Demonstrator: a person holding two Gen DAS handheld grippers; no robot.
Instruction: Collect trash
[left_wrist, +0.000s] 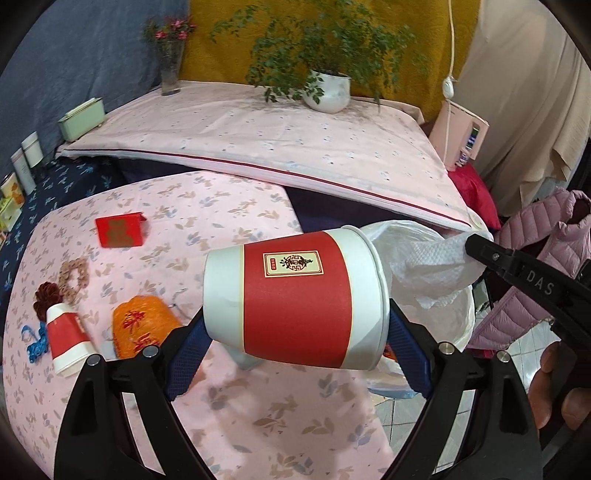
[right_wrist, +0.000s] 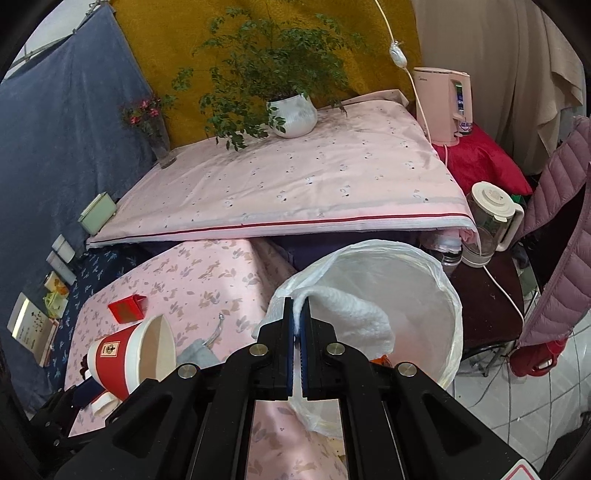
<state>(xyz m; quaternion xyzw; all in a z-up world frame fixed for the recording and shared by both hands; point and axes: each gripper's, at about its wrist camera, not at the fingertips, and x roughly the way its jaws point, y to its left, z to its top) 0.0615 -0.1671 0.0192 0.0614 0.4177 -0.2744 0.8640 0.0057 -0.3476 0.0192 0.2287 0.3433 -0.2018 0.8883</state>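
My left gripper (left_wrist: 295, 325) is shut on a red-and-white paper cup (left_wrist: 295, 299), held on its side above the table, its mouth towards the bin. The cup also shows in the right wrist view (right_wrist: 125, 358). My right gripper (right_wrist: 297, 314) is shut on a white paper towel (right_wrist: 354, 314), held over the white bag-lined trash bin (right_wrist: 443, 295). In the left wrist view the right gripper (left_wrist: 476, 245) holds the towel (left_wrist: 432, 273) over the bin's liner (left_wrist: 461, 325). A second red-and-white cup (left_wrist: 66, 339) lies on the table at the left.
On the floral tablecloth (left_wrist: 240, 406) lie a red card box (left_wrist: 120, 230), an orange packet (left_wrist: 142, 328), scrunchies (left_wrist: 74, 277) and a blue ribbon (left_wrist: 35, 343). A raised pink-covered surface (right_wrist: 295, 184) carries a potted plant (right_wrist: 291, 114). A kettle (right_wrist: 491, 218) and pink jacket (right_wrist: 554, 229) stand right.
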